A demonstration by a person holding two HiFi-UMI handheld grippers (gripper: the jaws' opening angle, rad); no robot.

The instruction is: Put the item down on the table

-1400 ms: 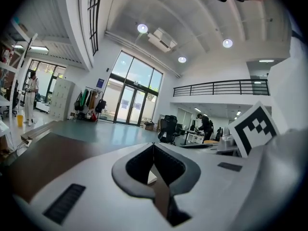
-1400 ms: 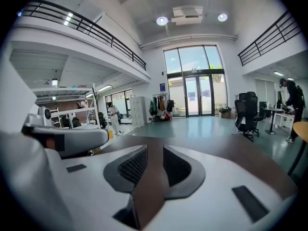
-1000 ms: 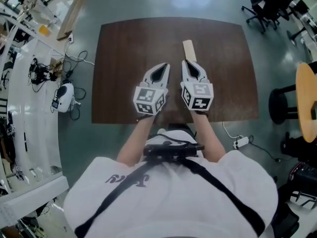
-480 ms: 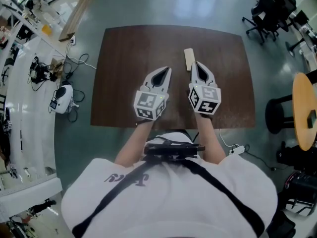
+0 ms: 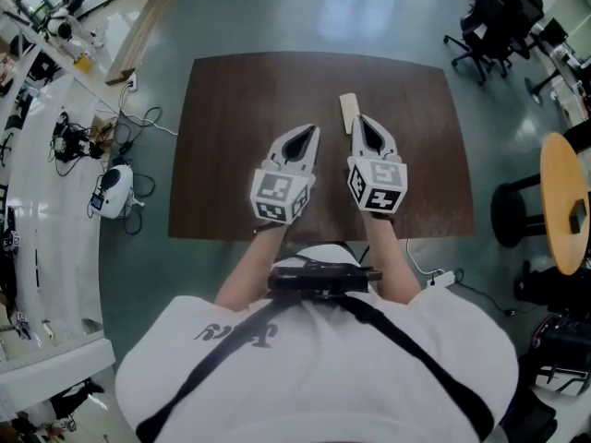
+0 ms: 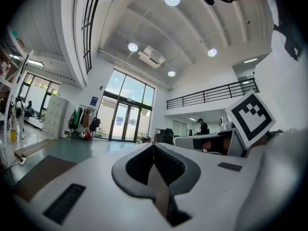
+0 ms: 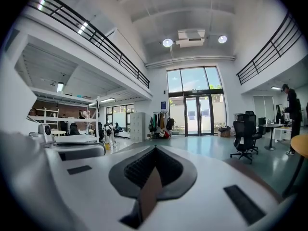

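Note:
A flat tan strip [image 5: 348, 112] lies on the dark brown table [image 5: 240, 100], past the middle. My right gripper [image 5: 362, 119] hovers with its tip just to the right of the strip's near end, jaws shut and nothing between them [image 7: 155, 148]. My left gripper [image 5: 307, 129] hangs beside it, a little to the left and nearer me, also shut and empty [image 6: 153, 146]. Both gripper views look level across the room, so neither shows the strip.
The table's near edge runs just under my hands. Black office chairs [image 5: 489, 26] stand at the back right, with a round wooden table [image 5: 565, 201] on the right. White benches [image 5: 46, 201], cables and a white device [image 5: 111, 190] line the floor on the left.
The right gripper has shifted right, from straight behind the strip to beside its near end. The left gripper has barely moved. The head view has drifted slightly.

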